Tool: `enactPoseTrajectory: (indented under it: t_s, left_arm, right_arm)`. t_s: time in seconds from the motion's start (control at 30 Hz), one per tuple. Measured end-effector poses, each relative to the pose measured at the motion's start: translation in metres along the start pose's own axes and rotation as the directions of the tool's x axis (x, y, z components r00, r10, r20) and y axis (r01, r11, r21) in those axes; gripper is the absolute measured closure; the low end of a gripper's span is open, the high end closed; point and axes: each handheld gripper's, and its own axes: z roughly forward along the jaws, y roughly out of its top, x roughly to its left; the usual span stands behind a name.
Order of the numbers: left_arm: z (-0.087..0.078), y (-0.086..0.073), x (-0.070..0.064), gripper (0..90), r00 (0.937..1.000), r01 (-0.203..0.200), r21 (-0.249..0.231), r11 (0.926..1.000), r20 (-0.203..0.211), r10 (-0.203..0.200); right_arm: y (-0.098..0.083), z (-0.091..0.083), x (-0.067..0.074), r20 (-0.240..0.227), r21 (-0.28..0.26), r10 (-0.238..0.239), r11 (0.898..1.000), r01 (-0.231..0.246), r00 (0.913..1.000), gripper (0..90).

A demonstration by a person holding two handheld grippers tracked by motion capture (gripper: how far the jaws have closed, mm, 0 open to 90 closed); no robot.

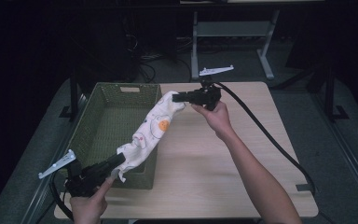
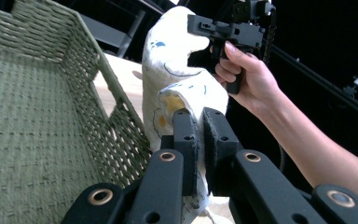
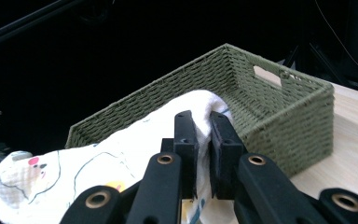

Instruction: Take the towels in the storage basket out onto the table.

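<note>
Stretching between the two tools, a white, waffle-textured cloth with printed cartoon figures [image 1: 150, 132] hangs over the right wall of the rectangular green woven basket [image 1: 103, 122]. The left gripper [image 1: 117, 160] is clamped on the cloth's near end, and the right gripper [image 1: 176, 97] pinches its far end. Both hold it above the pale wooden table [image 1: 242, 154], the soft fabric bunching at each pair of black jaws.

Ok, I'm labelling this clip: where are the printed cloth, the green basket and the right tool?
printed cloth [image 1: 151, 130], high view, middle of the stretched fabric.
green basket [image 1: 103, 91], high view, far rim.
right tool [image 1: 179, 98], high view, jaw tips pinching the cloth's end.
</note>
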Motion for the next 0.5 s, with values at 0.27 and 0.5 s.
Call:
enactPoseTrajectory:
  t_s: [0.27, 0.5]
  left_arm:
    - [-0.01, 0.005, 0.011, 84.6, 0.9994, 0.019, -0.04, 0.999, -0.03, -0.02]
    - [-0.014, 0.005, 0.025, 84.6, 0.9964, 0.043, -0.07, 0.9966, -0.07, -0.048]
  right_arm:
    - [0.016, 0.029, 0.003, 0.004, -0.001, -0.027, 1.0, 0.027, 0.9996, 83.0]
    - [0.029, 0.058, 0.003, 0.007, 0.017, -0.047, 0.999, 0.047, 0.9989, 82.9]
